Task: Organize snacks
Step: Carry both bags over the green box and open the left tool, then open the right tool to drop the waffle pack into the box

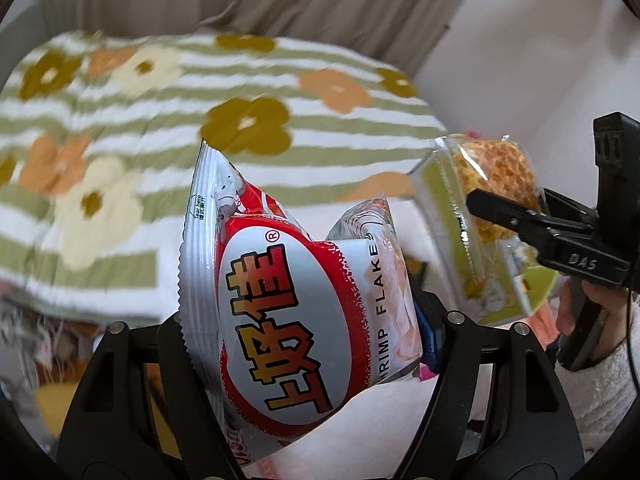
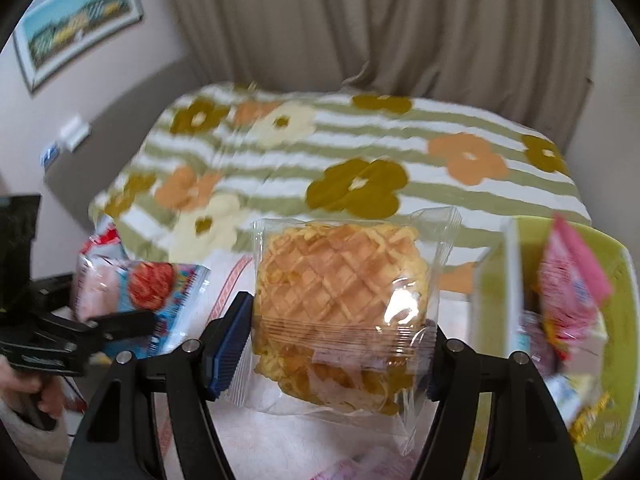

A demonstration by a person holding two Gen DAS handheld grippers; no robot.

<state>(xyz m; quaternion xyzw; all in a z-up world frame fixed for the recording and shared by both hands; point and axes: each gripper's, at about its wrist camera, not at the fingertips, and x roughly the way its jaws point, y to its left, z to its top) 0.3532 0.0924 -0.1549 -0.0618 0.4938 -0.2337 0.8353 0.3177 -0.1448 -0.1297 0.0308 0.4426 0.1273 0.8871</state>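
Note:
A red and white shrimp flake bag (image 1: 288, 320) stands upright between the pads of my left gripper (image 1: 304, 320), which is shut on it. The same bag (image 2: 152, 292) shows at the left of the right wrist view, with a black left finger (image 2: 128, 324) across it. My right gripper (image 2: 340, 320) is shut on a waffle pastry in a clear wrapper (image 2: 340, 280), its blue pads pressing both sides. In the left wrist view that pastry (image 1: 496, 176) hangs at the right behind one right finger (image 1: 500, 208). Both packs are held up off the surface.
A yellow-green tray (image 2: 616, 272) at the right holds a pink pack (image 2: 572, 280) and other snack packs. A bed with a green-striped flowered blanket (image 2: 360, 152) lies ahead, with beige curtains (image 2: 360, 20) behind it. A white and pink cloth (image 2: 280, 440) lies below. A person's hand (image 1: 592, 312) grips the right handle.

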